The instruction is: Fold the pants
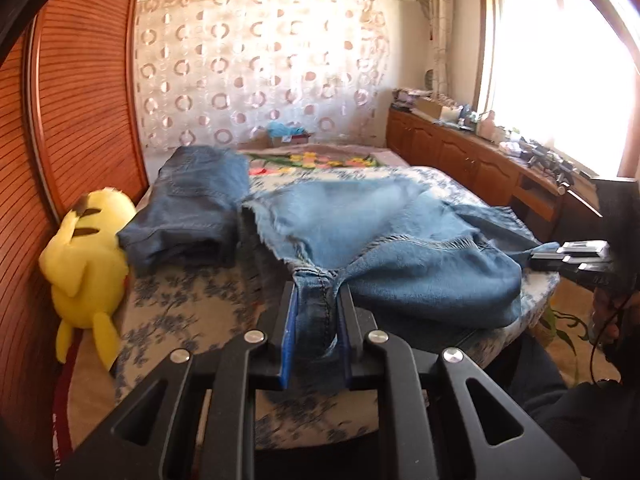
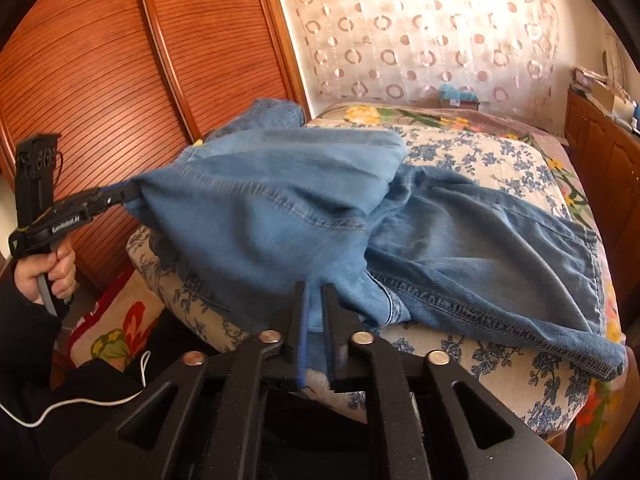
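Light blue denim pants [image 1: 360, 232] lie spread across the floral bed, partly lifted at the near edge. My left gripper [image 1: 318, 292] is shut on a seamed fold of the pants. It also shows in the right wrist view [image 2: 120, 196] at the left, pinching the fabric's corner and holding it above the bed. My right gripper [image 2: 314, 292] is shut on another edge of the same pants [image 2: 460, 240]; it shows in the left wrist view [image 1: 568, 258] at the far right. The fabric hangs stretched between both grippers.
A darker folded pair of jeans [image 1: 192, 208] sits on the bed's far left beside a yellow plush toy [image 1: 86, 256]. A wooden slatted wardrobe [image 2: 120, 60] stands left of the bed [image 2: 500, 160]. Wooden cabinets [image 1: 460, 152] with clutter line the window side.
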Available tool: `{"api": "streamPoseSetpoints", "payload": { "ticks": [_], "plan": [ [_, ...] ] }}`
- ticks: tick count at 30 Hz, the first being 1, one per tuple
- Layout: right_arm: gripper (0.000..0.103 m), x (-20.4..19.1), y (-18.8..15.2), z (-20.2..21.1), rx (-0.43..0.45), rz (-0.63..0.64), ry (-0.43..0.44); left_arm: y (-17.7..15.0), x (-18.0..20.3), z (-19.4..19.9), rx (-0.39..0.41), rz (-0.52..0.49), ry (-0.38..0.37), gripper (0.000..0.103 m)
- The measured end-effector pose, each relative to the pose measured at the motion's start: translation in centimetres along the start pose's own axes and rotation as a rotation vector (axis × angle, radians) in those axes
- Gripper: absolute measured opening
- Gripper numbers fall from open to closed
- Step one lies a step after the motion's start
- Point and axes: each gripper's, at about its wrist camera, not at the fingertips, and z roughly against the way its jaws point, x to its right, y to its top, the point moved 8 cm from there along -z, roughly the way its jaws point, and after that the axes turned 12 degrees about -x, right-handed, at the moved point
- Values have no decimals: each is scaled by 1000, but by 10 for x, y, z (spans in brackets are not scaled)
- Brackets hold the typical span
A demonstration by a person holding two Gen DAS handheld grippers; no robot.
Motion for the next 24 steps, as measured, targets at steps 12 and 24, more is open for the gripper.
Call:
{"api": "streamPoseSetpoints", "payload": {
  "ticks": [12, 24],
  "plan": [
    [23, 17, 6, -45, -68, -5, -92, -13, -14, -18, -51, 44, 3, 48],
    [31, 29, 23, -42, -19, -44, -88, 13, -7, -36, -48, 22, -4, 52]
  ]
}}
